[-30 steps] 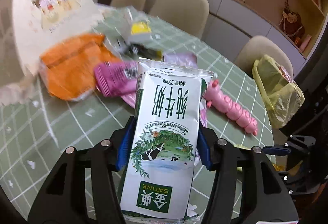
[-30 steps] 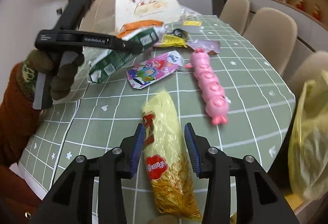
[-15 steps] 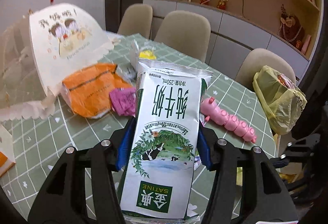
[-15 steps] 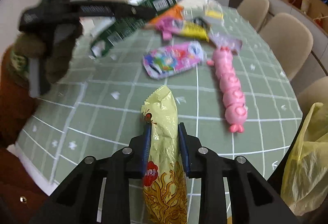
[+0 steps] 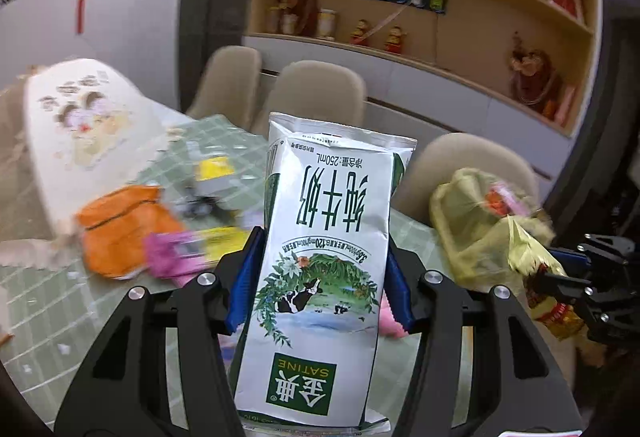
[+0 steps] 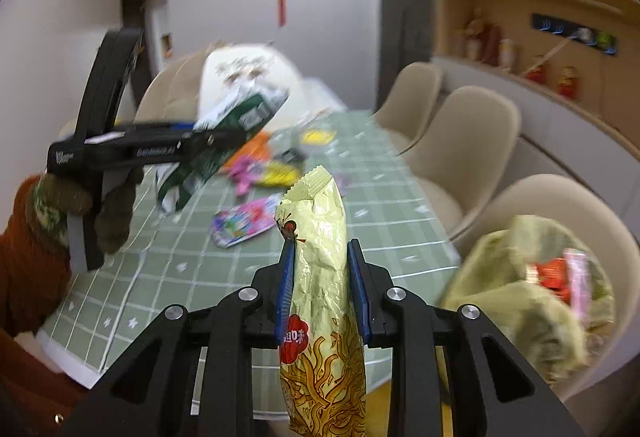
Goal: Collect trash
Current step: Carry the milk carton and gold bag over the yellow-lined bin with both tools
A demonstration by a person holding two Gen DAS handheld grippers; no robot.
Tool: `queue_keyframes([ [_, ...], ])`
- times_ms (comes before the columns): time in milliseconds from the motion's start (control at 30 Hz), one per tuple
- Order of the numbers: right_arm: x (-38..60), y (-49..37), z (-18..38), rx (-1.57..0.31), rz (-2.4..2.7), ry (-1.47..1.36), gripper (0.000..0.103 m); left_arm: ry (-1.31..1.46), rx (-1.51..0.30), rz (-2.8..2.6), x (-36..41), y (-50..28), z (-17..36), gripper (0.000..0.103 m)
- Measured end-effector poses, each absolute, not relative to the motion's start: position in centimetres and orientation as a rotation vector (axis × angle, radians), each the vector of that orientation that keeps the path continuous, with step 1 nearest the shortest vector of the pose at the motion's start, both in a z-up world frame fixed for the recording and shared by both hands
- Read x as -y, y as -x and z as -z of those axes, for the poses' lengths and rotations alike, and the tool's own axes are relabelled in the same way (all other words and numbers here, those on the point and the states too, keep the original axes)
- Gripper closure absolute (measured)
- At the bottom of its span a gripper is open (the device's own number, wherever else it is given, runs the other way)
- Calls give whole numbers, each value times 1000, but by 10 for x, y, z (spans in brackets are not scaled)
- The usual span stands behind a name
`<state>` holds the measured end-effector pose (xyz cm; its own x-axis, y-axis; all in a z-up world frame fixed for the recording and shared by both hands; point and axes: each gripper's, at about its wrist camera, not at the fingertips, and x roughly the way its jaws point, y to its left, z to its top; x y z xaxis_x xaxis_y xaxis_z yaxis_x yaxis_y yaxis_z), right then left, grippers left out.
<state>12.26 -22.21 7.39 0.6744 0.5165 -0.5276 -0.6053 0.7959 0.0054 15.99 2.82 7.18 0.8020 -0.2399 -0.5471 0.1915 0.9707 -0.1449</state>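
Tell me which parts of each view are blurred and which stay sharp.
Left wrist view: milk carton is sharp, wrappers on the table smear. Right wrist view: snack packet is crisp; yellow trash bag and the left gripper blur.

The left gripper [image 5: 320,277] points forward and somewhat down, its blue pads [image 5: 244,291] pressed on both sides of a milk carton [image 5: 320,257]. In the right wrist view it sits at ten o'clock, gripped by a gloved hand [image 6: 96,209] in a rust-red sleeve [image 6: 28,269]. The right gripper [image 6: 322,289] is tilted alike and clamped on a snack packet [image 6: 320,277]; in the left wrist view it shows at four o'clock.
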Motion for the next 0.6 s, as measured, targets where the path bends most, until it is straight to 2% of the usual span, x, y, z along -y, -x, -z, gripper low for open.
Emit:
queue_keyframes([
  [333,357,-150,-112,-425,-325,87,78,115,-570,493,91,-231,-107,51],
  [600,453,-188,-102,-434,-137,-47,77,106,-665,663,189,-290,-85,51],
])
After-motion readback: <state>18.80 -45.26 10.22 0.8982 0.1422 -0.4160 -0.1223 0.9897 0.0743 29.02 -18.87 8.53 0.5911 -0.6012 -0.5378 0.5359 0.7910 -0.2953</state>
